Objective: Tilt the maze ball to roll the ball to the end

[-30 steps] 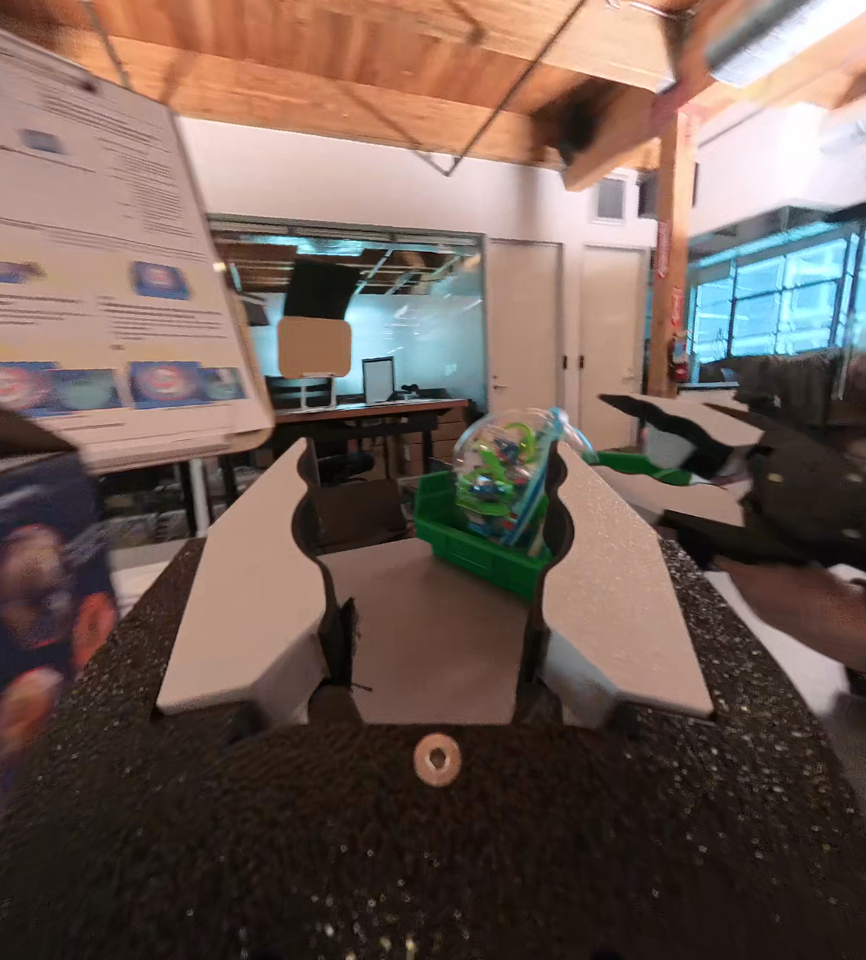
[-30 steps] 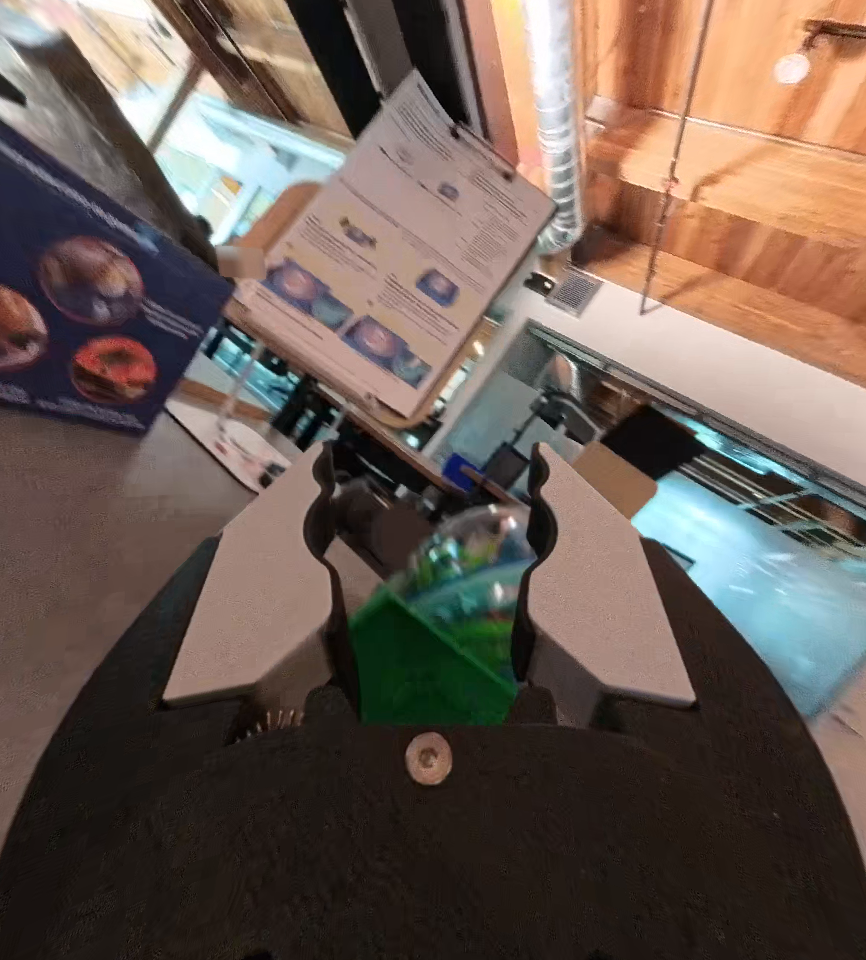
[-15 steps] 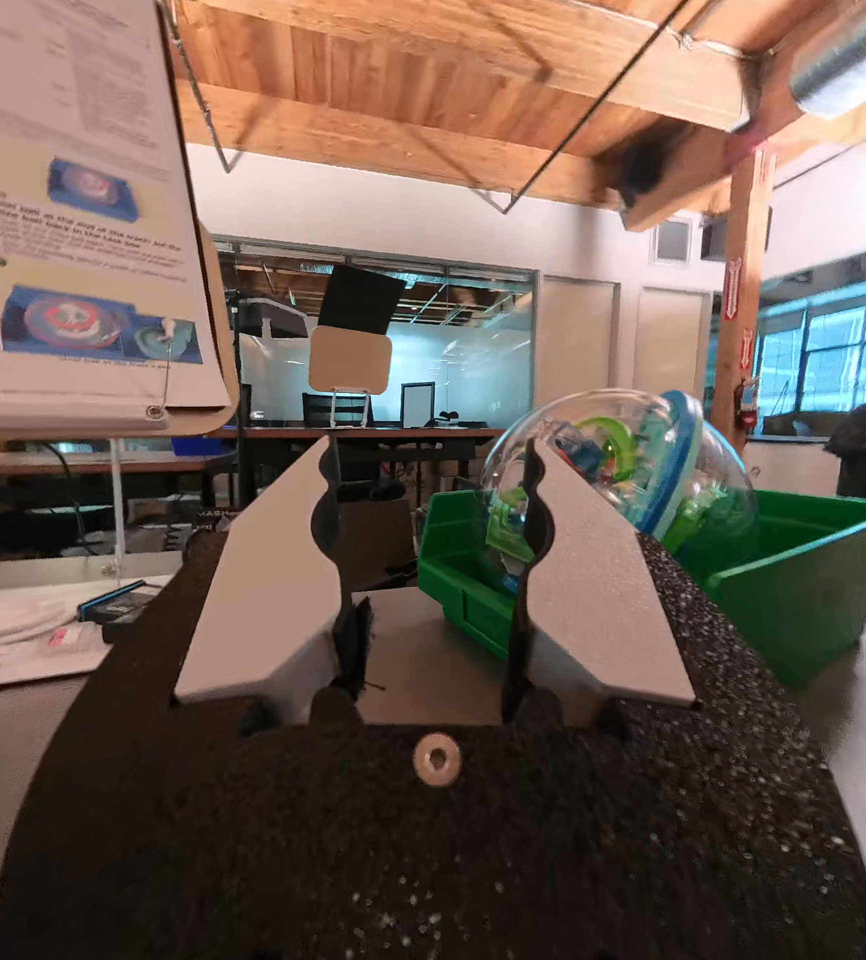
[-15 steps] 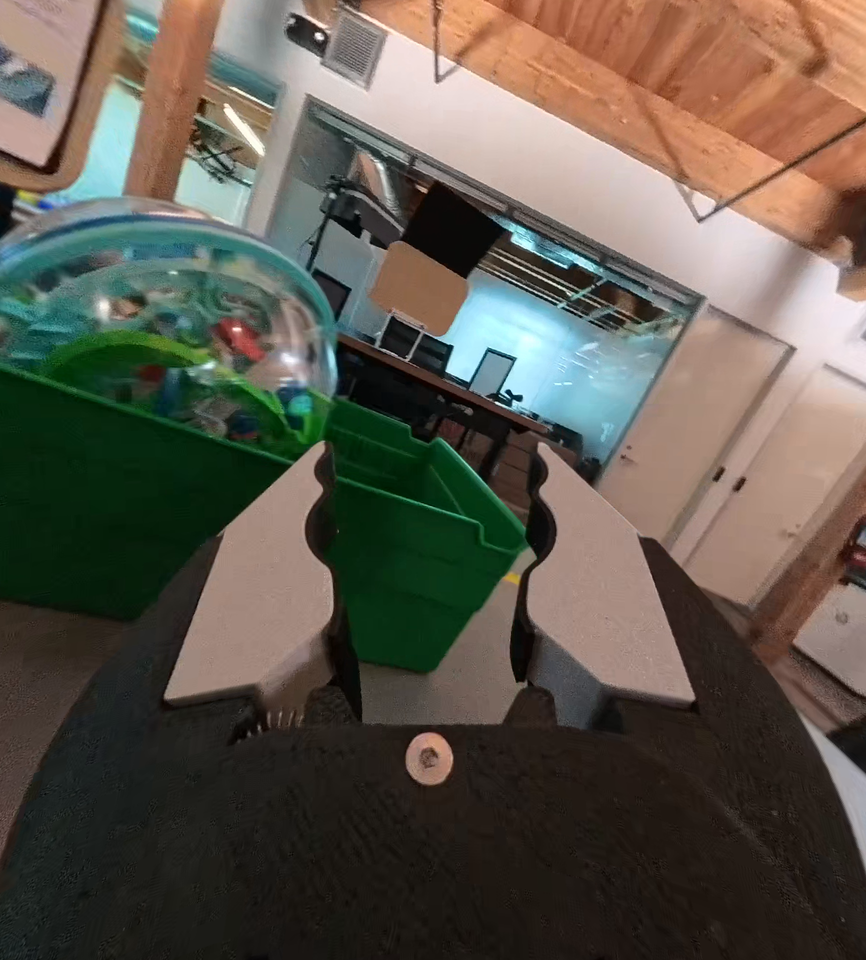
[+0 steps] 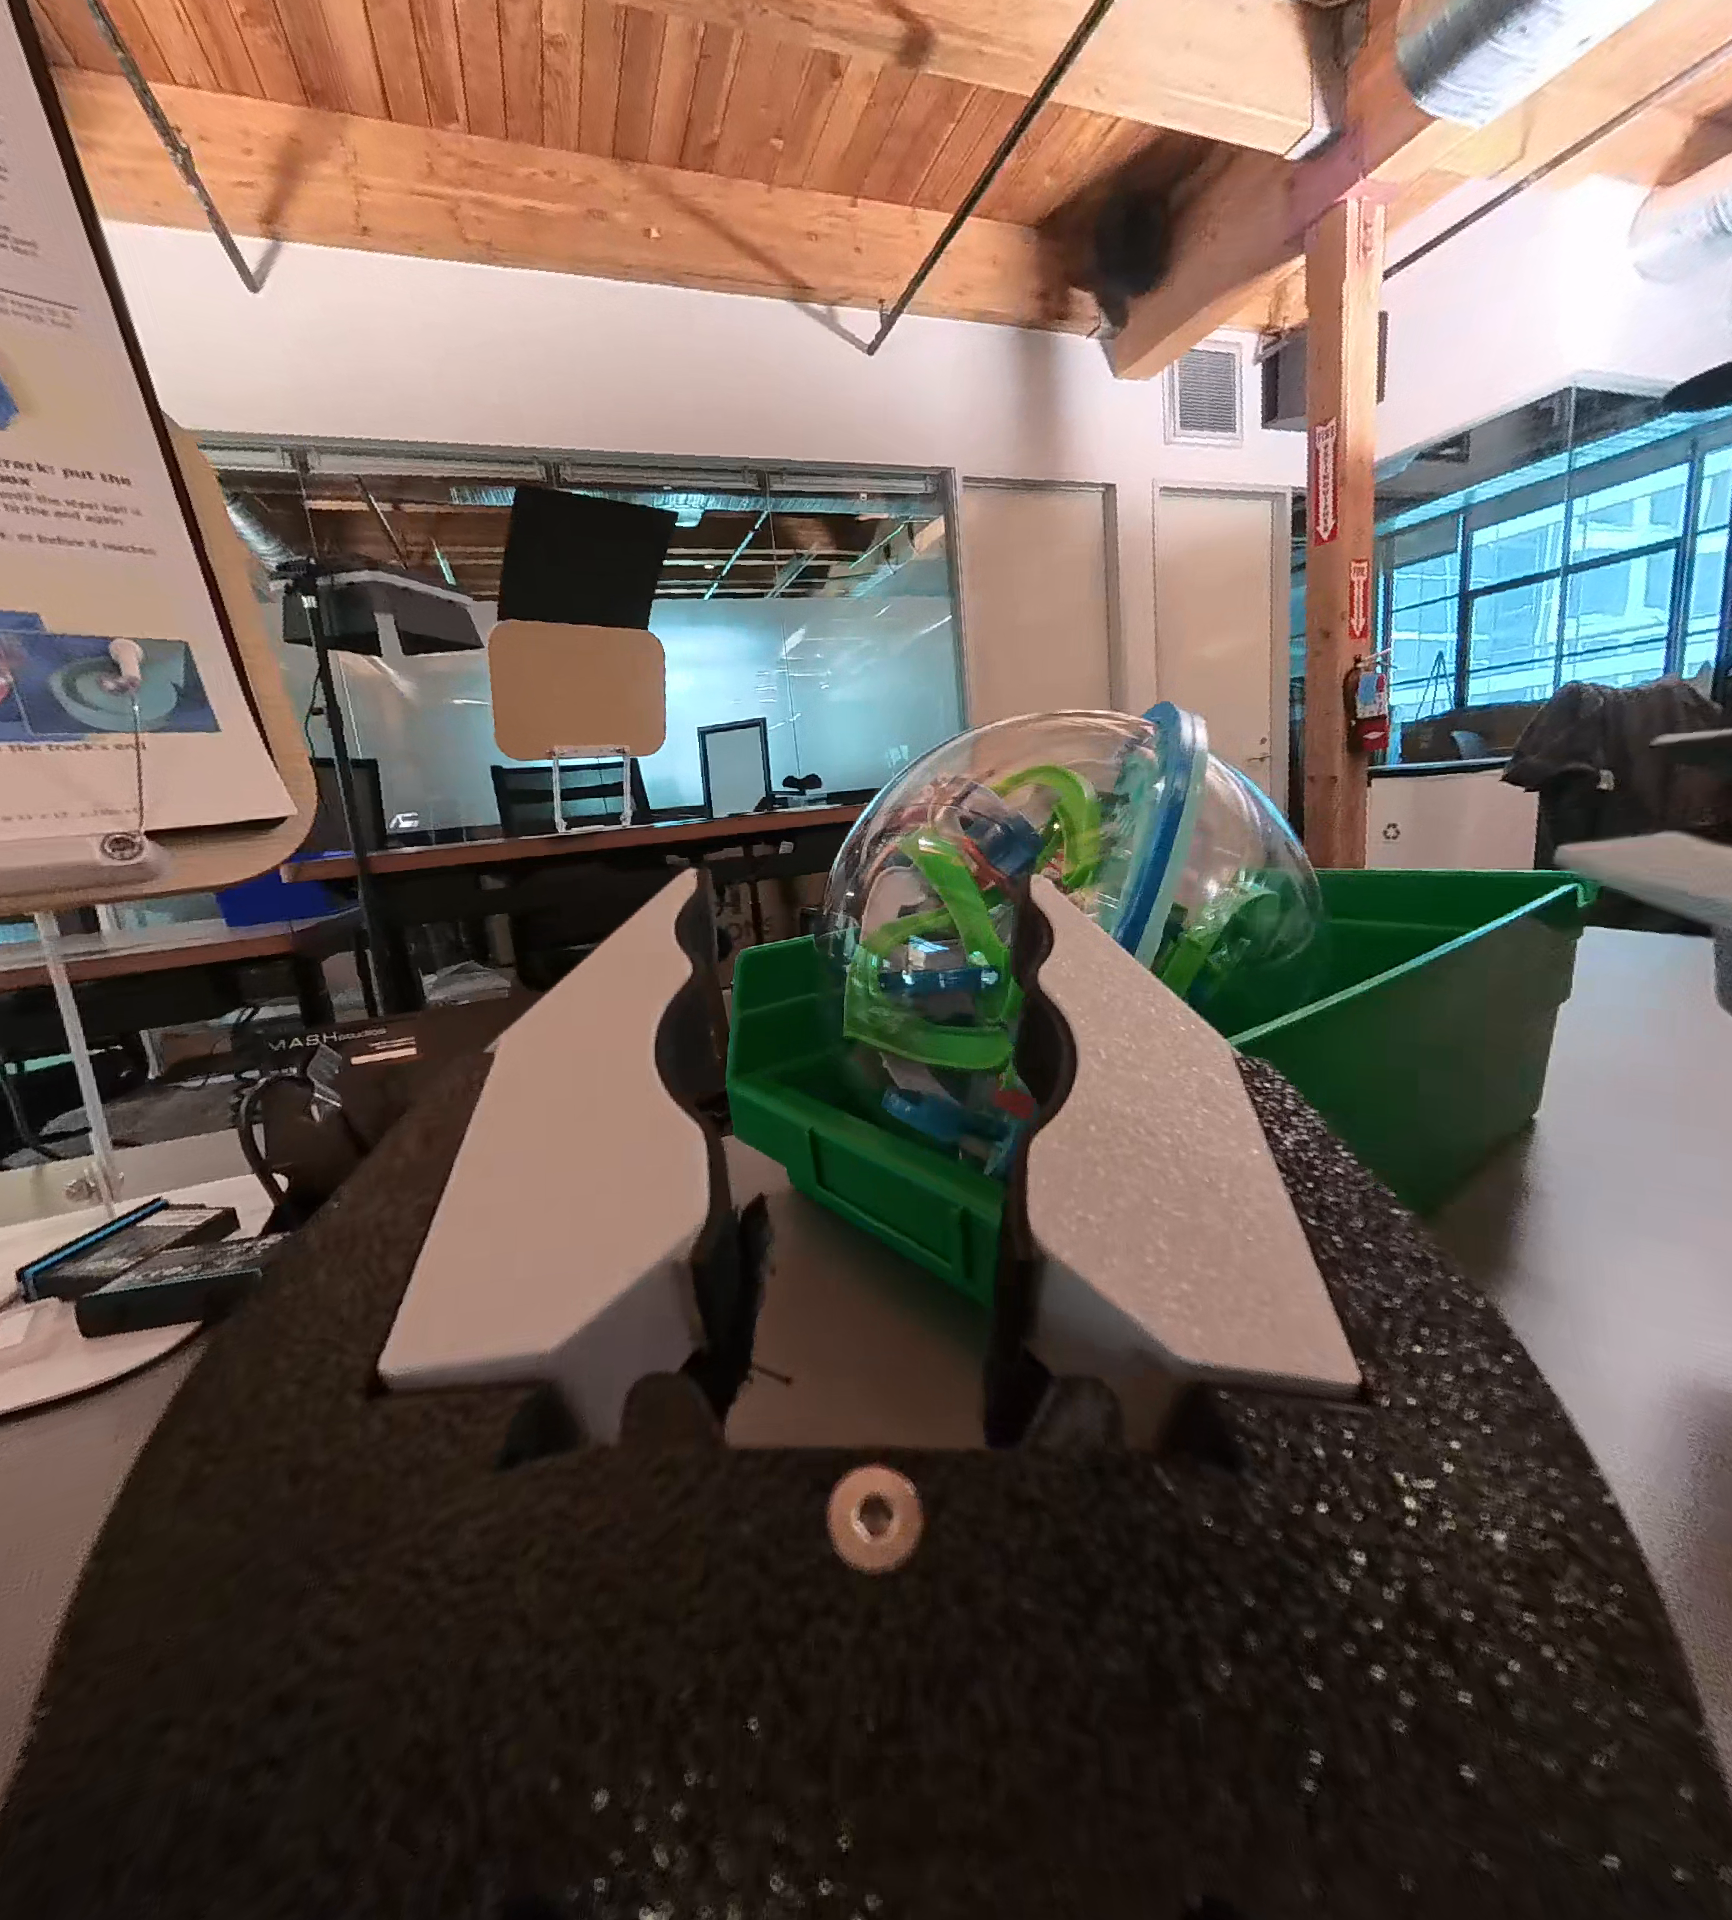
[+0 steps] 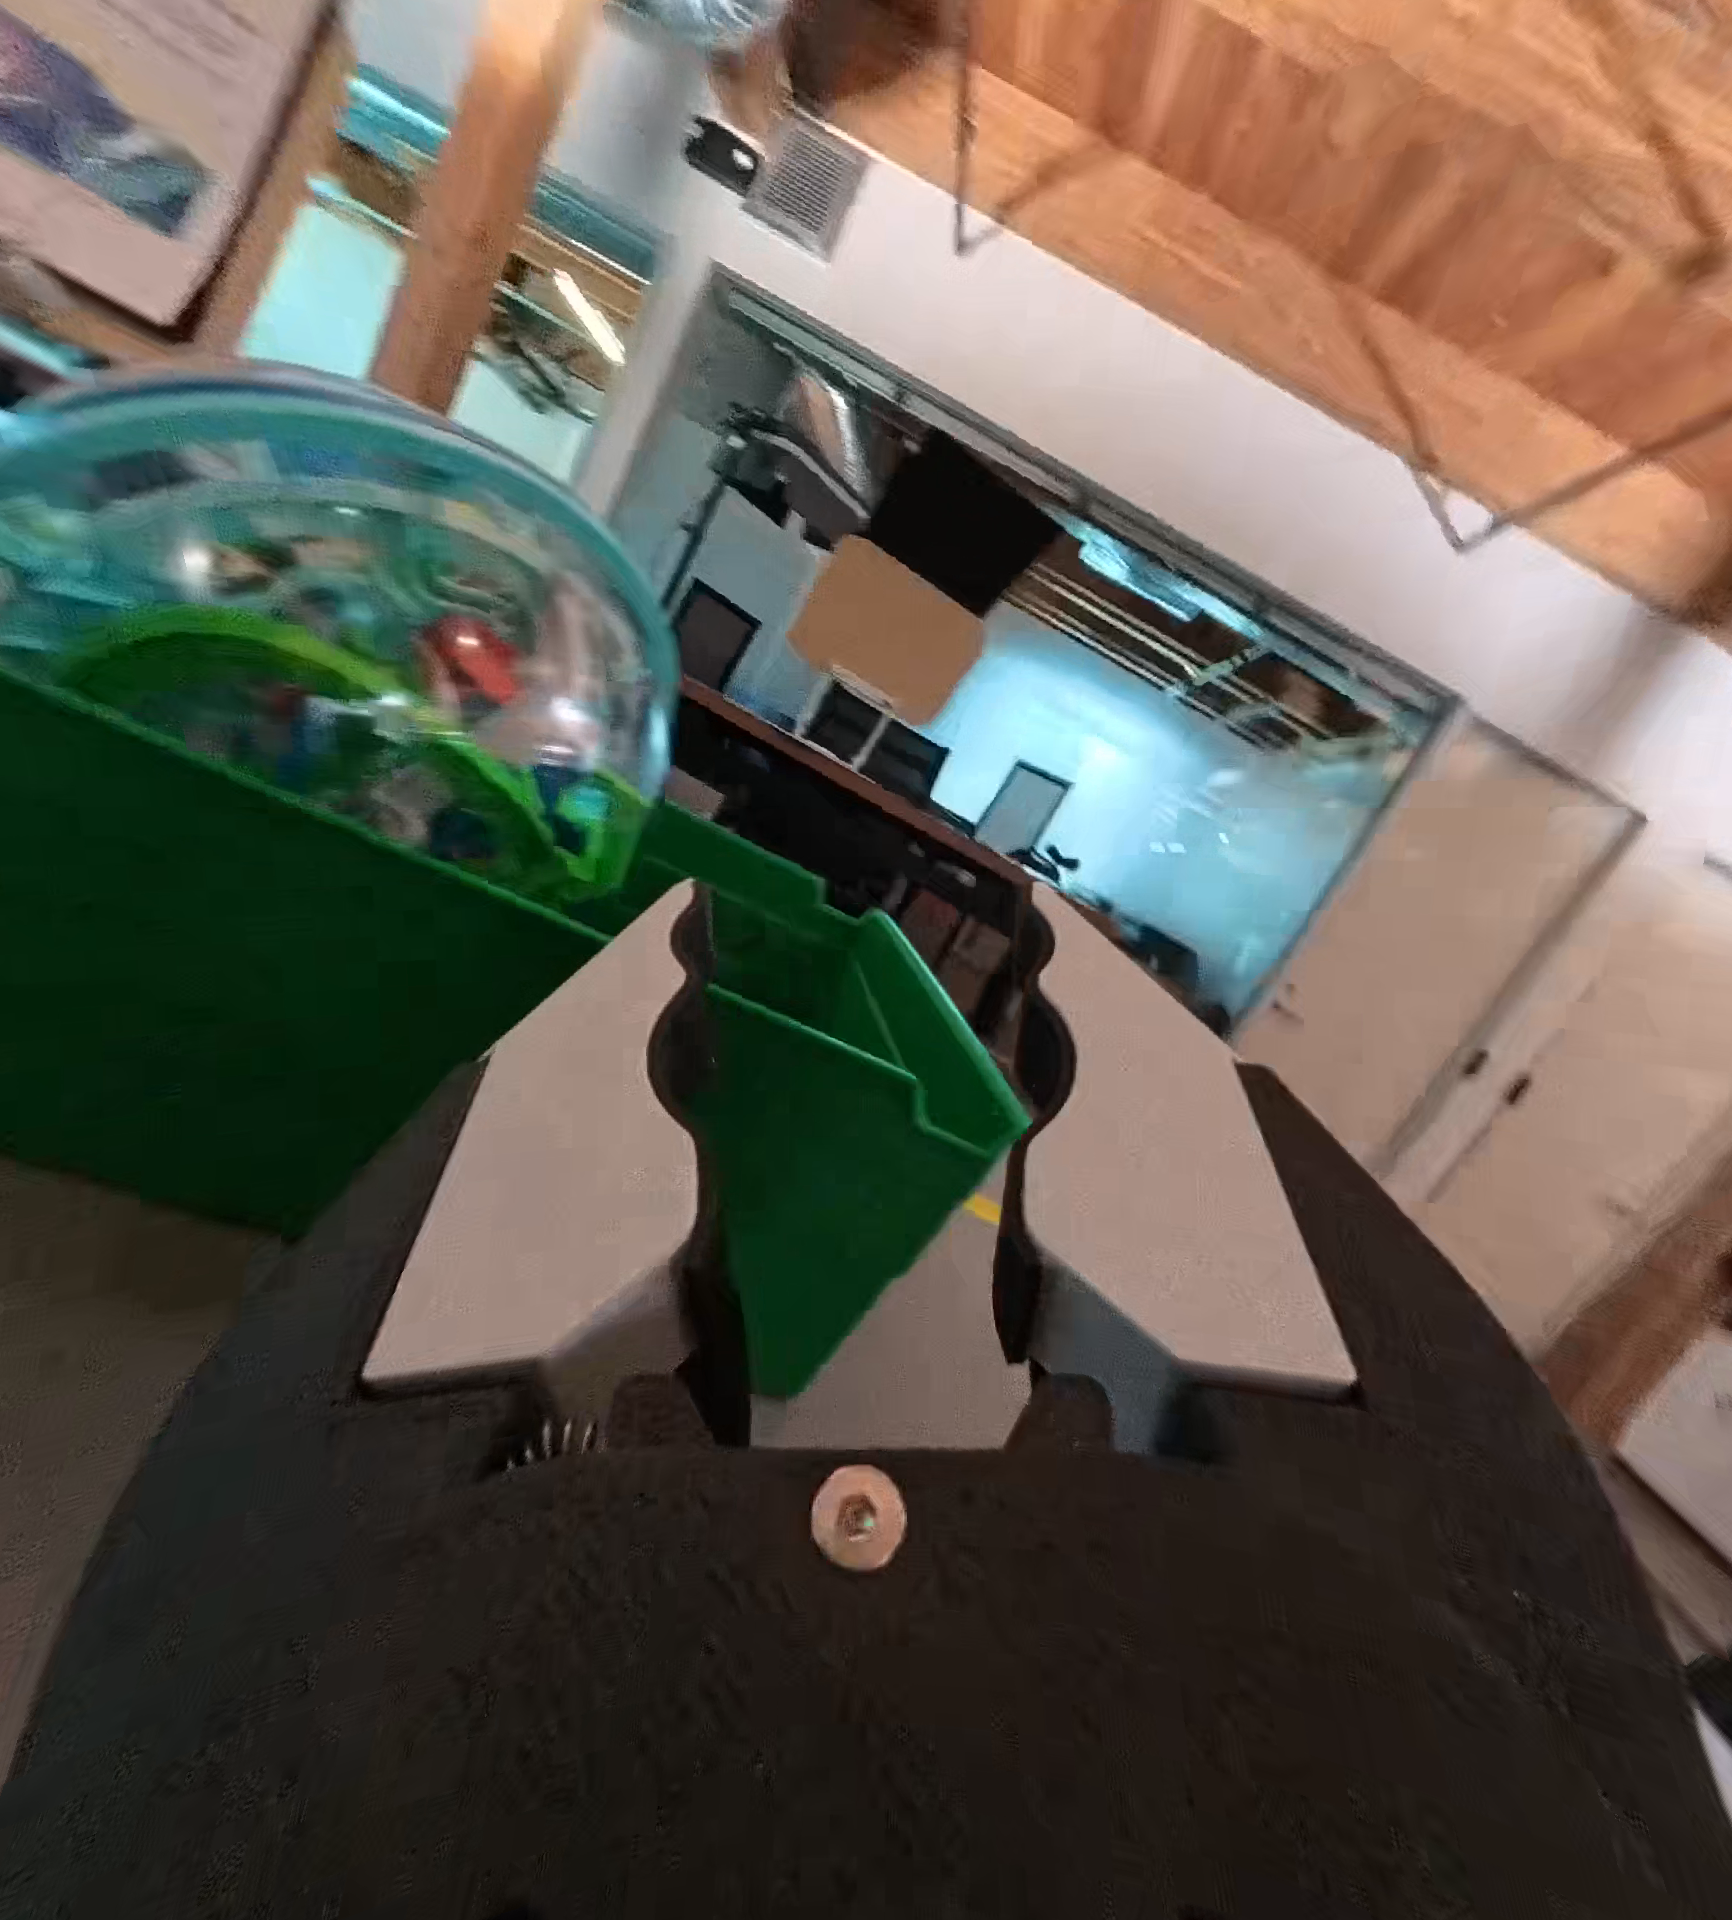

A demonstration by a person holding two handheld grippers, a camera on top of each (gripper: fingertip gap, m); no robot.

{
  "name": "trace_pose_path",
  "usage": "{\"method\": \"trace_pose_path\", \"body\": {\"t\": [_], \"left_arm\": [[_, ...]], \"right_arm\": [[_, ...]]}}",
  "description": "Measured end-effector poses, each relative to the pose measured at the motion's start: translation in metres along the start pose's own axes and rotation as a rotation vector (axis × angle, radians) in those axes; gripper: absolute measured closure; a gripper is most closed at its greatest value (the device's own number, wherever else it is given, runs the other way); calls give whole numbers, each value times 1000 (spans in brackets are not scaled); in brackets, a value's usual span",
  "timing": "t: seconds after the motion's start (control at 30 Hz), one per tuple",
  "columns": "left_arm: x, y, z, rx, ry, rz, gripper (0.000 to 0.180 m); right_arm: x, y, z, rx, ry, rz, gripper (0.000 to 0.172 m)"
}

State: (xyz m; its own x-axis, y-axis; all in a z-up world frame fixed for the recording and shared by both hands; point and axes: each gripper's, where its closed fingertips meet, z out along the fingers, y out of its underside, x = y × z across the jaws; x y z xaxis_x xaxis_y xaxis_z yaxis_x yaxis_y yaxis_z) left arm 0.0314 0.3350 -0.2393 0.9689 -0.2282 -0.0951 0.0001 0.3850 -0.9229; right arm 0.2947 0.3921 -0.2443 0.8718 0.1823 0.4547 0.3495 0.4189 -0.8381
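Clear plastic maze ball (image 5: pixel 1059 914) with green and blue tracks sits in green plastic bin (image 5: pixel 1413 1039) on table. Left gripper (image 5: pixel 862 914) and right gripper (image 6: pixel 862 935) both open, empty. Advice: approach ball from opposite sides, squeeze evenly, lift clear before tilting.

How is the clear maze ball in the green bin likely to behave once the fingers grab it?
The maze ball looks smooth and round, so it may slip or turn between flat fingers. Its thin clear shell probably makes it light. Sitting loose in the green bin, it would likely roll if nudged.
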Motion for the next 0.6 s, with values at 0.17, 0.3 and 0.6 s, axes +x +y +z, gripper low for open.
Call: {"method": "trace_pose_path", "body": {"t": [0.17,0.3,0.6], "left_arm": [[5,3,-4,-24,26,-49,126],[32,-7,-22,-8,134,76,125],[29,-4,-19,-21,118,74,126]], "right_arm": [[-68,-13,-5,42,-251,-256,110],[-82,-11,-11,27,-312,-330,111],[-117,6,0,-290,-691,-314,91]]}}
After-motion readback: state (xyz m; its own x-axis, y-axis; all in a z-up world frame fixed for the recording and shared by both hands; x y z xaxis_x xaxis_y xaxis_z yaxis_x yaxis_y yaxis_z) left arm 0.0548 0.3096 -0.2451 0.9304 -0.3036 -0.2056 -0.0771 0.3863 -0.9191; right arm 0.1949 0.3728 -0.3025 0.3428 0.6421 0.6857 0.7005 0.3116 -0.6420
